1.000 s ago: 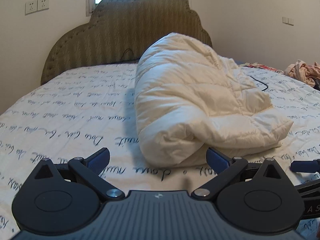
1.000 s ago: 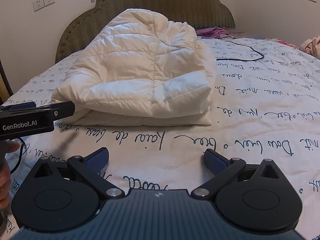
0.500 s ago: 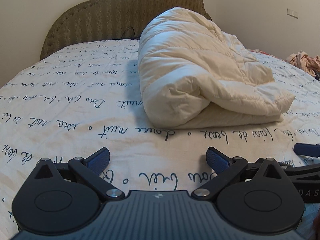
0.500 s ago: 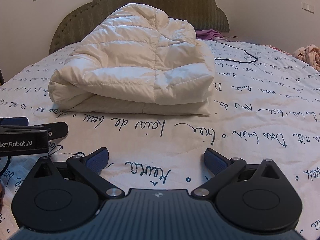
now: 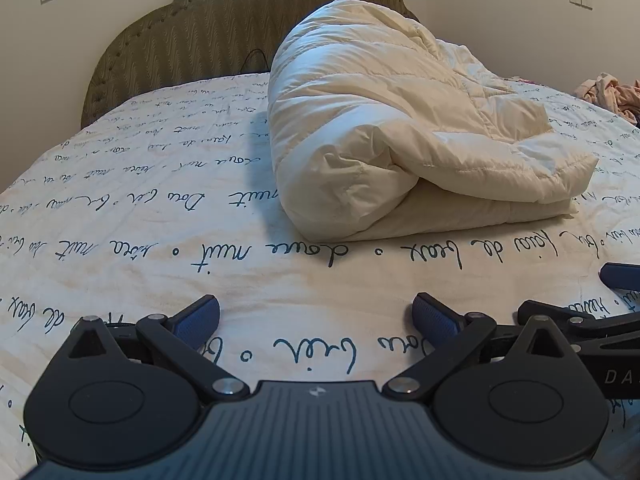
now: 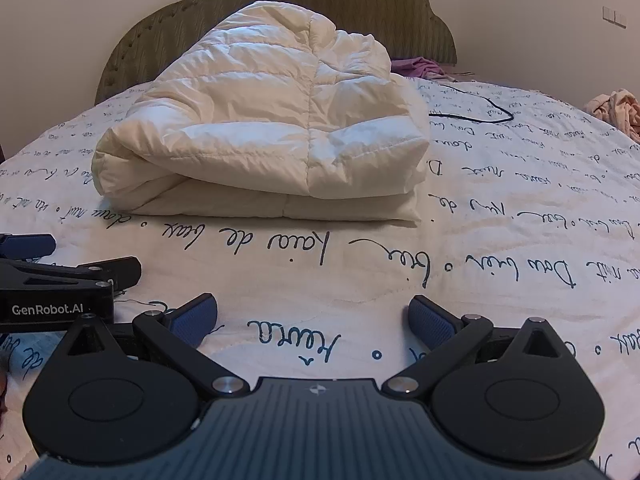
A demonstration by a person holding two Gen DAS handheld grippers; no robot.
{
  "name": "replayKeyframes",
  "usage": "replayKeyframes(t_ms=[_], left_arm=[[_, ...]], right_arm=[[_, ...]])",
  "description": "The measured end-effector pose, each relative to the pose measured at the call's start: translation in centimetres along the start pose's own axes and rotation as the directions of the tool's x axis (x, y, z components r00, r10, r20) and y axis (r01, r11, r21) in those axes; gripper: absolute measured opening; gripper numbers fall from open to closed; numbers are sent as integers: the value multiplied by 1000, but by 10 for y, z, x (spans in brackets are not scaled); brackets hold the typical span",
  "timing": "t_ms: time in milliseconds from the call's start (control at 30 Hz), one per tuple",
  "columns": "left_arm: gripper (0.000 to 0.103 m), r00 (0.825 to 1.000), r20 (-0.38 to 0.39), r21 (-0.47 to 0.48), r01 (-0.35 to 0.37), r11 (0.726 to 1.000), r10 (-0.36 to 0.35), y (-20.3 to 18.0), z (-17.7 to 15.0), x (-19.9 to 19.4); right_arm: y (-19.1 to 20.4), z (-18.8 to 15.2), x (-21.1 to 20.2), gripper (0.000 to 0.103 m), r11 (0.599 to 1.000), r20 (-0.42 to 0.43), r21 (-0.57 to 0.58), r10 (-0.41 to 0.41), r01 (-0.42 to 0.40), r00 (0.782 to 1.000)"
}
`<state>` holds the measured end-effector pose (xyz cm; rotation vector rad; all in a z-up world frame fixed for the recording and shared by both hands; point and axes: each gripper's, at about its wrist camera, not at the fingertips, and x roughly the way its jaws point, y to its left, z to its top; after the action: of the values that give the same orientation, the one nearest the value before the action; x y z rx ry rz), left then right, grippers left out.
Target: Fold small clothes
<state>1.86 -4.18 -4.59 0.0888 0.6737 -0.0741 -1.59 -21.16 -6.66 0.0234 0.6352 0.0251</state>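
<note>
Jacket: cream quilted puffer, lying folded on the bed, mid-mattress, in front of the olive headboard. Both tongs are near it but not touching.

Left tongs: released, blue pads spread wide, nothing between them, over bare printed sheet. Right tongs: likewise released and empty. Each pair shows at the edge of the other's view, so they sit close side by side.

Fold state: top layer laid over a flatter bottom layer; rolled, rounded edge at the jacket's left end in the right wrist view, squarer stacked corner at its right end. Looks folded, judged from shape alone.

Handling (judgement): light, soft, very compressible down-type fill; shell looks smooth and probably slippery. Springy, so the layers may puff open or slide apart if lifted by one layer only. Not fragile.

Grip points (judgement): pinch through both layers at the stacked front corners, one pair of tongs per end, squeezing the loft flat. Avoid the rounded roll; too bulky for the jaws.

Also seen: black cable and loose pink clothing farther off on the bed, well apart from the jacket.
</note>
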Motion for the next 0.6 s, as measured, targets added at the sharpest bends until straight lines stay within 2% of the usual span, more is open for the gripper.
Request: replayKeyframes(t_ms=[600], left_arm=[[103, 1000, -1, 2, -2, 1000, 2, 0, 0, 0]], right_arm=[[1, -1, -2, 103, 1000, 3, -8, -13, 13, 1000]])
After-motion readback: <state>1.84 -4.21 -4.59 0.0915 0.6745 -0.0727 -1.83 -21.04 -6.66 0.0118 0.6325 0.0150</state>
